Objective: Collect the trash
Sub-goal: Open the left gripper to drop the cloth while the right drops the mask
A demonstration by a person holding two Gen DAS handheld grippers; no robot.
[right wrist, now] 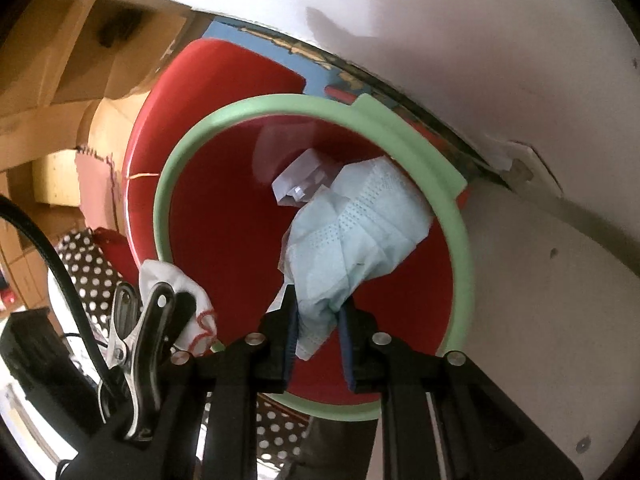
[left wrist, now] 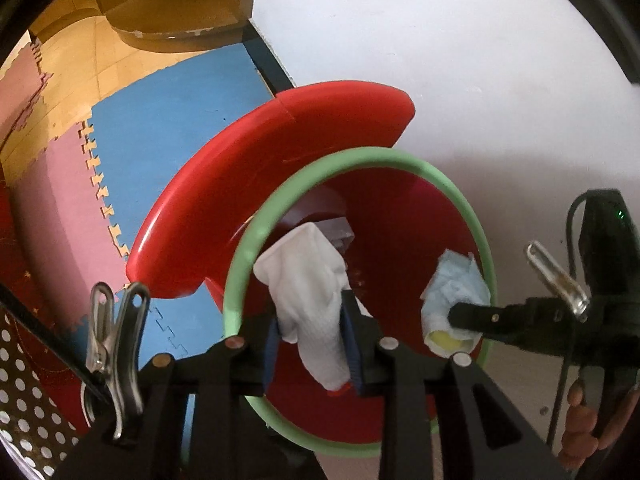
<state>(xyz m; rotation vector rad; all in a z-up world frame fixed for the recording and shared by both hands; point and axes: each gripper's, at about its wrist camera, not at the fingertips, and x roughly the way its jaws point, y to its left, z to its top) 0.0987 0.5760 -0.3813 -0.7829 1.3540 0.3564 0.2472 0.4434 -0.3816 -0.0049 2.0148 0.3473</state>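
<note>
While both grippers hang over the bin (left wrist: 460, 184), we are at the drop step of collecting trash. Our left gripper (left wrist: 312, 344) is clamped on a white cloth (left wrist: 304, 280) with a red-stitched edge, and the cloth dangles inside the green rim, over the red interior. Our right gripper (right wrist: 320, 340) pinches a crumpled pale blue tissue (right wrist: 352, 232), which also hangs within the rim; in the left view the same wad (left wrist: 456, 284) shows something yellow tucked at its lower end, though we cannot tell what it is. Deeper in the bin lies a scrap of crumpled white paper (right wrist: 300, 184), so some trash has already gone in. The red lid (left wrist: 280, 172) stands tipped open behind the rim, clear of both loads. A white table (right wrist: 520, 280) lies just beside the bin on the right. We judge the next move to be simple: spread each pair of fingers so the cloth and tissue fall straight down. The cloth hangs close to the near rim in the right view (right wrist: 176, 292), so we should nudge the left gripper a little toward the middle first, lest the cloth drape over the edge. Soft material may cling to the blue pads (right wrist: 292, 336), so a small shake may be needed.
</note>
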